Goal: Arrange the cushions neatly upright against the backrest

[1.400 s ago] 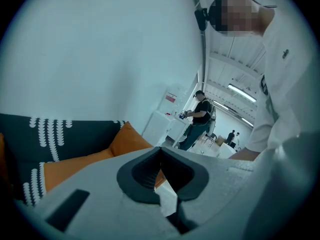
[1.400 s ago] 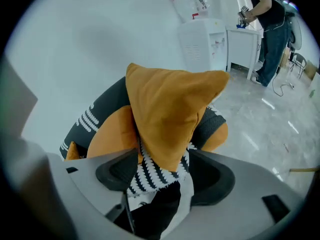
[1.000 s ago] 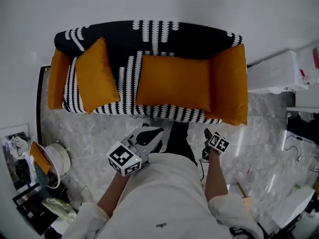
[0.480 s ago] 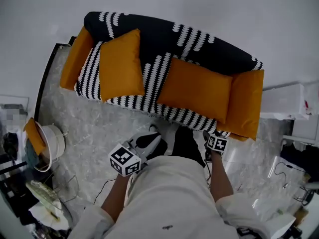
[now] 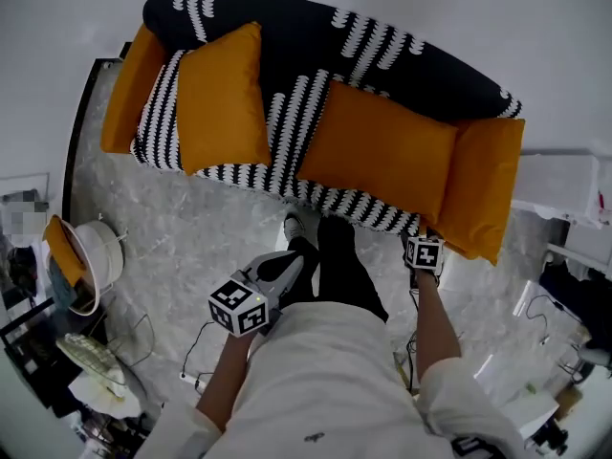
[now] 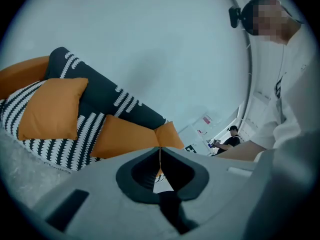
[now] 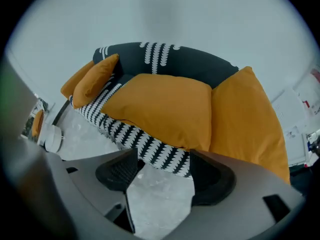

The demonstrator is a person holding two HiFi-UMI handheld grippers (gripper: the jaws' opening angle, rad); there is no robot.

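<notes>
Fingers (image 6: 136,174) of the left gripper (image 6: 160,153) are pressed together with only a hairline between them and nothing held; it hangs beside the person's leg, well apart from the bench (image 5: 287,175). Right gripper (image 7: 162,173) fingers (image 7: 118,172) stand wide apart and empty over marble floor (image 7: 160,194), just short of the bench's front edge, below the long cushion (image 7: 165,109). That long orange cushion (image 5: 382,151) slopes from the front of the seat up to the black backrest (image 5: 316,32), lying more than standing. A smaller square orange cushion (image 5: 222,98) leans tilted near the left end. Orange end pieces (image 5: 488,185) close both ends. From the head view, the right gripper (image 5: 424,254) shows only its marker cube; in the left gripper view, the bench's right end is cut off by the gripper body
</notes>
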